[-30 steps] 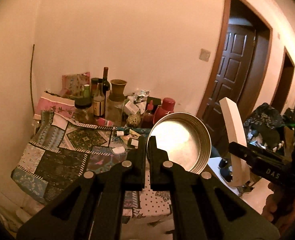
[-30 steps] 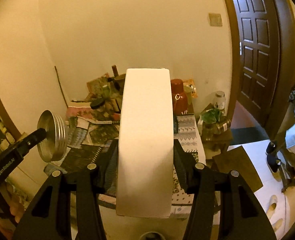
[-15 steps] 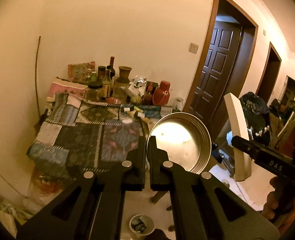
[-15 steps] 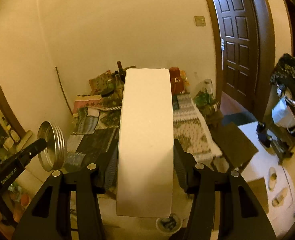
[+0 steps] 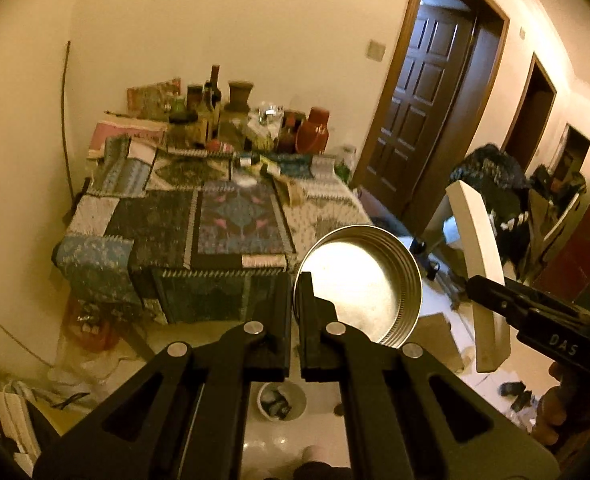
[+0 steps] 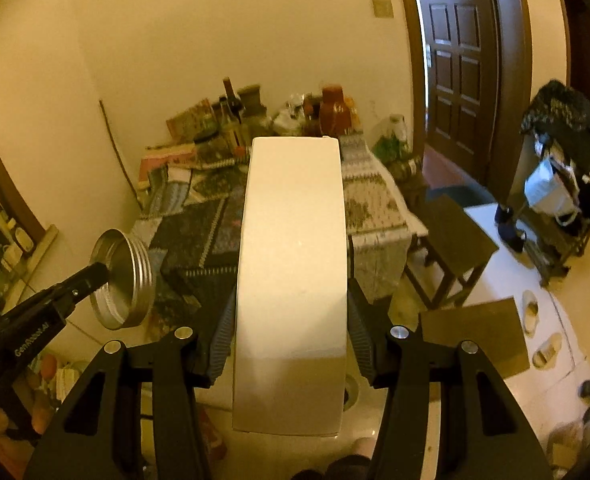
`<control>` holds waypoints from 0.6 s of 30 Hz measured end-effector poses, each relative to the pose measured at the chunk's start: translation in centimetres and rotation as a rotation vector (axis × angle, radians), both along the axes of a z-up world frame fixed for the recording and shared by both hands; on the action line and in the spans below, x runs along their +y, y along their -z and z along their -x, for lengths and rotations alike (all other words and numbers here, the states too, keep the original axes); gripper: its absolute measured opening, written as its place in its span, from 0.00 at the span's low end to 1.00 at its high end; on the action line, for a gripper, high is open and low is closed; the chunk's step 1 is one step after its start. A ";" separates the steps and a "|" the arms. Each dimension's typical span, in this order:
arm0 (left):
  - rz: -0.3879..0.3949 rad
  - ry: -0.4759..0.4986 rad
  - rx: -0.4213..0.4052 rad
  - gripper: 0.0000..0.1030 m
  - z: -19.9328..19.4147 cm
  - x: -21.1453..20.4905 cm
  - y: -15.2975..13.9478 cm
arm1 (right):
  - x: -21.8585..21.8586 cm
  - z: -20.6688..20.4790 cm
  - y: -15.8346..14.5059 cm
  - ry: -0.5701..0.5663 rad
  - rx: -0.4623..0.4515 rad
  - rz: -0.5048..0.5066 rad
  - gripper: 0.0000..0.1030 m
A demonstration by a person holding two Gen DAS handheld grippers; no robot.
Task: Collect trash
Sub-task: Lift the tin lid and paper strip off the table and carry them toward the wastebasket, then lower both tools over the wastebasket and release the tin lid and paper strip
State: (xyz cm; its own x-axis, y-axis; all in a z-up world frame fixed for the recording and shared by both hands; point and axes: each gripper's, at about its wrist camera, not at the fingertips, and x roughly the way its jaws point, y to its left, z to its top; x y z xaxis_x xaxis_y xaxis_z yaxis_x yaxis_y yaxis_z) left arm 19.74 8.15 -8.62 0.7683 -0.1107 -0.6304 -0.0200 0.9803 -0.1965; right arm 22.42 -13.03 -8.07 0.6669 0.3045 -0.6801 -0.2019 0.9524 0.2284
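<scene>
Trash is already in both grippers. In the left wrist view, the left gripper (image 5: 293,292) has its jaws clenched on the rim of a metal lid (image 5: 361,284), which stands on edge just right of the fingertips, its hollow side facing the camera. Below the fingers, on the pale floor, sits a small white bin (image 5: 281,400). That bin is probably the goal, so the lid should be brought squarely over its mouth before the jaws let go, since the opening looks narrow. Ahead of the fingers is a table (image 5: 95,256) under a patchwork cloth, with bottles and jars crowded at its far edge against the wall.

In the right wrist view, the right gripper (image 6: 291,304) is grasping a white curved strip (image 6: 293,280), upright between the pads and hiding much of the table beyond. Right of the fingers stand a dark stool (image 6: 453,236) and a brown door (image 6: 459,60). Floor clutter calls for careful steps.
</scene>
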 end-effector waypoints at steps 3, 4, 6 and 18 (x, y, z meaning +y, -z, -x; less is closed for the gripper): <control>-0.007 -0.001 0.053 0.01 -0.8 -0.6 2.1 | -0.2 -0.2 2.1 -0.013 0.045 0.003 0.47; -0.008 -0.002 0.068 0.01 -1.1 -0.8 2.7 | -0.3 -0.3 2.8 -0.017 0.059 0.007 0.47; -0.015 -0.008 0.122 0.01 -2.0 -1.1 4.6 | -0.5 -0.7 4.7 -0.024 0.091 0.013 0.47; 0.028 -0.036 0.376 0.01 -6.5 -3.9 20.8 | -1.6 -3.3 19.4 -0.127 0.317 0.133 0.47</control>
